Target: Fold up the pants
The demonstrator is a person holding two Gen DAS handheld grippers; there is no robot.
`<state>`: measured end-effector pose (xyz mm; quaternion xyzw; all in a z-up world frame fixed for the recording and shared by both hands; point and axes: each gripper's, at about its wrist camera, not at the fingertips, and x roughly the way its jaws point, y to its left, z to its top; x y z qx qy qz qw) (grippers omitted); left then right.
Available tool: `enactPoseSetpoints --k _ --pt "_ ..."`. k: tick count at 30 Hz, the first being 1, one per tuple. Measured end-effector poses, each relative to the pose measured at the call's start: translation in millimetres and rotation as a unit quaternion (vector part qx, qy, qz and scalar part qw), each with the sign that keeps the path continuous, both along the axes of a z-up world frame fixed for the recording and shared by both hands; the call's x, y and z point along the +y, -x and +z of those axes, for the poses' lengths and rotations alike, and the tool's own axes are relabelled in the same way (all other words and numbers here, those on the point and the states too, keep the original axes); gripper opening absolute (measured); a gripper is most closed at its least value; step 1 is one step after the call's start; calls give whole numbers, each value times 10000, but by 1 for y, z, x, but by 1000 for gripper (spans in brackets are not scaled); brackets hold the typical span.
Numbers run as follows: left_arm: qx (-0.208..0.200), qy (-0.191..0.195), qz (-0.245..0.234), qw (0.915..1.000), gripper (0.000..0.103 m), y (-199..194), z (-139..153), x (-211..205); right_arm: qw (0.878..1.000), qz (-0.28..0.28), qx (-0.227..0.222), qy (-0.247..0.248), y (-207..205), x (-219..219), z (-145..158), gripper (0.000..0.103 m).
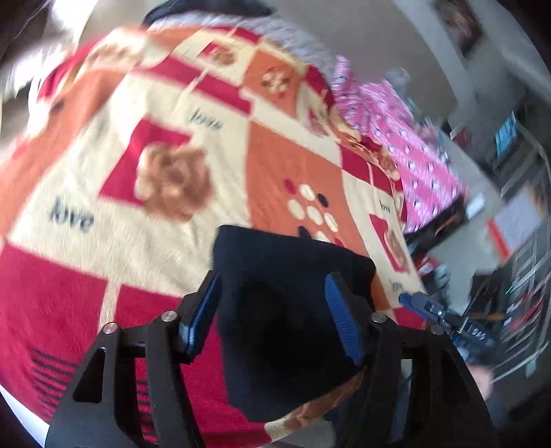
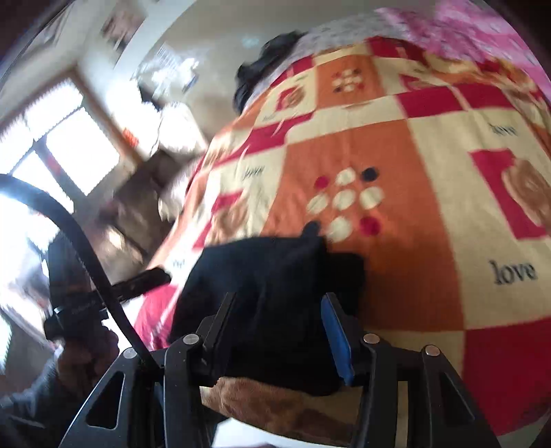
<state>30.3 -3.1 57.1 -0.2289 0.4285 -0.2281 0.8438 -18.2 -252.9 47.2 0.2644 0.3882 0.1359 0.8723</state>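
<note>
Black folded fabric pants point(image 1: 286, 310) on patterned fleece blanket point(image 1: 103, 241); left gripper point(image 1: 272, 310) and right gripper point(image 2: 279, 327) jaws apart, straddling bundle; fold looks nearly finished, next likely release or smoothing

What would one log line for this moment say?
stage: fold nearly done | black pants: compact bundle on patterned blanket | left gripper: open, around bundle | right gripper: open, around bundle | image: blurred

You're in a home bedroom. Landmark: the bed's "love" fleece blanket point(image 1: 179, 103) in red, orange and cream. Pink patterned bedding point(image 1: 406, 144) heaped at its far edge, framed picture point(image 1: 458, 24) on the wall beyond, bright window point(image 2: 51, 148) off its side.
</note>
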Motion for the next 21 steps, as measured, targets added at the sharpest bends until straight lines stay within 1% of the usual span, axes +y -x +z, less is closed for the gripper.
enactPoseSetpoints --k 1,2,3,4,5,6,7,9,10,11,12,13,14,15,16,17,18,19,20,21 --pt "259 229 -54 9994 63 -7 -10 3 9992 -97 134 -355 -1 -10 -11 51" --pt "574 524 -152 9969 63 -15 -23 4 9975 -99 244 -652 -2 -16 -19 51" --pt "895 699 -162 9934 63 -22 -36 4 9946 -90 399 -959 -4 -20 -30 51" --pt "1194 725 -137 9901 63 -26 -48 2 9906 -103 648 -1198 -8 -23 -44 51" --pt "1351 857 -182 9870 65 -28 -54 -1 9890 -188 807 -1226 -10 -24 -50 51" --pt "1189 1117 -134 9865 71 -26 -54 1 9877 -261 912 -1239 -11 -25 -57 51" --pt "1255 1337 -184 9829 75 -27 -58 2 9873 -226 923 -1272 -13 -23 -60 51" --pt "1307 1453 -105 9807 76 -29 -59 3 9877 -17 830 -1328 -16 -16 -60 52" --pt "1314 1453 -123 9806 78 -28 -58 3 9875 70 835 -1335 -20 -11 -60 56" --pt "1292 1437 -157 9810 81 -28 -57 0 9888 123 798 -1258 -22 -5 -59 62" --pt "1266 1394 -183 9819 82 -28 -56 -3 9899 172 727 -1202 -25 0 -58 72" --pt "1224 1329 -214 9833 86 -28 -54 -8 9913 247 638 -1127 -27 6 -54 77" --pt "1161 1211 -252 9855 87 -27 -51 -13 9930 280 606 -971 -31 12 -54 80" --pt "1105 1062 -294 9878 87 -27 -48 -16 9957 372 588 -613 -34 21 -52 80" --pt "1005 790 -346 9912 86 -25 -45 -22 9972 439 546 -255 -34 28 -48 78" --pt "918 412 -329 9944 70 -23 -42 -27 9968 485 587 240 -36 37 -44 67" --pt "842 -20 -265 9961 56 -21 -40 -29 9950 505 617 593 -36 43 -41 62" --pt "758 -326 -235 9963 47 -18 -39 -32 9946 498 607 674 -36 45 -39 59" --pt "669 -376 -224 9968 38 -15 -36 -33 9944 500 511 776 -36 45 -38 48" --pt "600 -456 -204 9969 35 -13 -33 -34 9934 531 419 930 -34 47 -35 43"
